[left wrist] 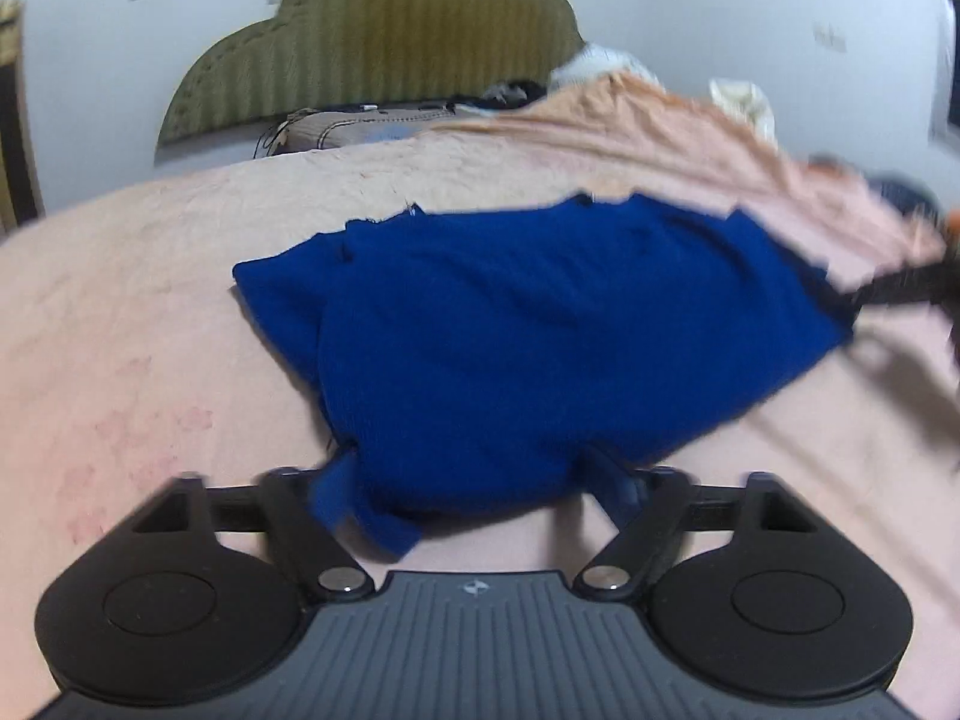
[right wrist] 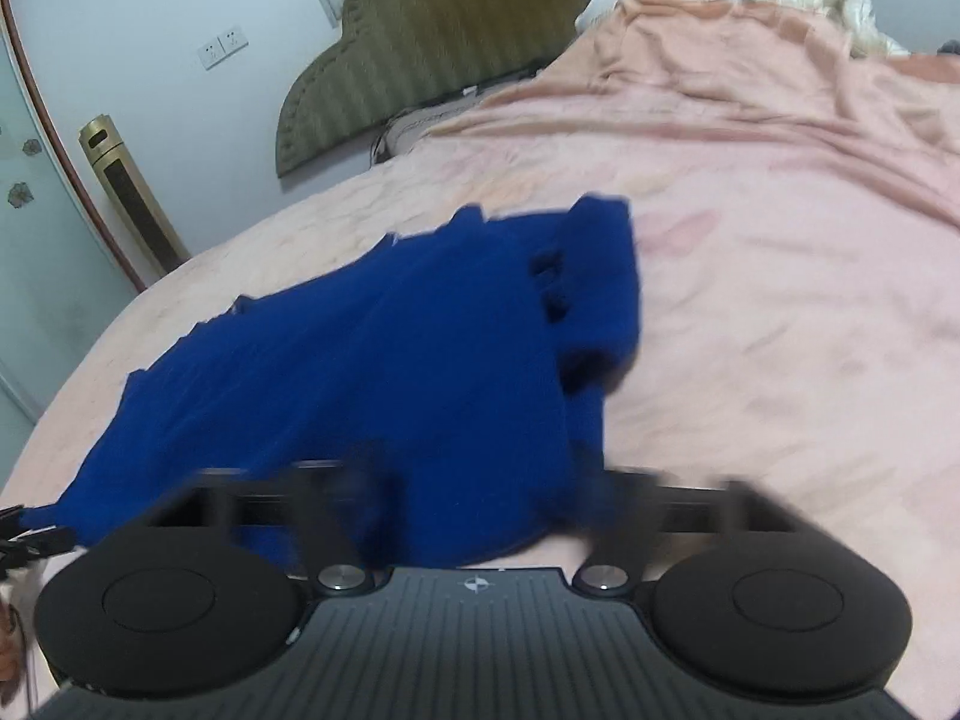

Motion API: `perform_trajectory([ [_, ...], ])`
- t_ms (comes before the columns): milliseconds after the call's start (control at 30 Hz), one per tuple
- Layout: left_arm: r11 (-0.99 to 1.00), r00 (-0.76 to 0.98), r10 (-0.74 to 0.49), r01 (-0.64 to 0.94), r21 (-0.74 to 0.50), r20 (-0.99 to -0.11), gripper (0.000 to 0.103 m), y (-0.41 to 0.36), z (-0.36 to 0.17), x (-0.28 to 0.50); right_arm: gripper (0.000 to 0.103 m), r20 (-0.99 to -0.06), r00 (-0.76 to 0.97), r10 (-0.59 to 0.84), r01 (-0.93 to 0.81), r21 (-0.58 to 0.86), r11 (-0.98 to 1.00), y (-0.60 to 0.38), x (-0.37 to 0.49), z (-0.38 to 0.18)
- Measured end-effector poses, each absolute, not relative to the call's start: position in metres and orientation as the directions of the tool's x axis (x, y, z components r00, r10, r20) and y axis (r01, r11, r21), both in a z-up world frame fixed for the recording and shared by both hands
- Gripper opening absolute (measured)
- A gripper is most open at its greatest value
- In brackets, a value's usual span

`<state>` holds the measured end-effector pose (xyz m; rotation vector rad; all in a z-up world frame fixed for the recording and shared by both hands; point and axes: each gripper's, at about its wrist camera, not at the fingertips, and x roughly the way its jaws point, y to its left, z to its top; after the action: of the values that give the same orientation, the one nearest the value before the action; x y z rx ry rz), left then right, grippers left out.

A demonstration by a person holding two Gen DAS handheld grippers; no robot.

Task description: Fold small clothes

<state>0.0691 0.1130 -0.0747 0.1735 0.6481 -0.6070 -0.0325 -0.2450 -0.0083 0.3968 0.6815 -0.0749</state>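
A dark blue garment (left wrist: 540, 348) lies spread on the pink bed cover (left wrist: 150, 330), with one part folded over another. In the left wrist view its near edge drapes over my left gripper (left wrist: 474, 480). The finger arms stand wide apart and the tips are hidden under the cloth. In the right wrist view the same garment (right wrist: 390, 372) covers the blurred fingers of my right gripper (right wrist: 480, 498), so I cannot make out how its jaws stand. A folded flap (right wrist: 600, 288) rises at the garment's far right. The right gripper's dark tip (left wrist: 900, 288) shows at the garment's right corner in the left wrist view.
An olive padded headboard (right wrist: 450, 42) stands against the white wall behind the bed. A rumpled peach blanket (right wrist: 750, 78) and white bedding (right wrist: 840, 0) pile up at the far right. A gold tower appliance (right wrist: 126, 192) stands by the wall at left.
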Motion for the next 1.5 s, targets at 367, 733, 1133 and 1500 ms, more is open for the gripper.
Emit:
perform_trajectory([
  [367,0.737,0.599,-0.461,0.669,0.093,-0.655,0.020,0.132,-0.068,0.048,0.004,-0.627,0.767,-0.136,0.277,0.132,0.952,-0.247,-0.052,0.007],
  [733,0.856,0.705,-0.477,0.507,-0.098,-0.525,0.068,0.153,-0.035,0.078,0.062,-0.545,0.827,-0.138,0.151,-0.021,0.988,-0.159,-0.034,0.028],
  [1133,0.889,0.678,-0.359,0.457,-0.014,-0.641,0.073,0.155,-0.062,0.087,0.080,-0.709,0.705,0.017,-0.129,-0.105,0.986,-0.068,-0.017,-0.010],
  [1500,0.815,0.496,-0.572,0.247,-0.525,-0.654,0.083,0.187,-0.065,0.181,0.083,-0.583,0.812,0.037,-0.327,-0.400,0.856,0.051,-0.033,-0.005],
])
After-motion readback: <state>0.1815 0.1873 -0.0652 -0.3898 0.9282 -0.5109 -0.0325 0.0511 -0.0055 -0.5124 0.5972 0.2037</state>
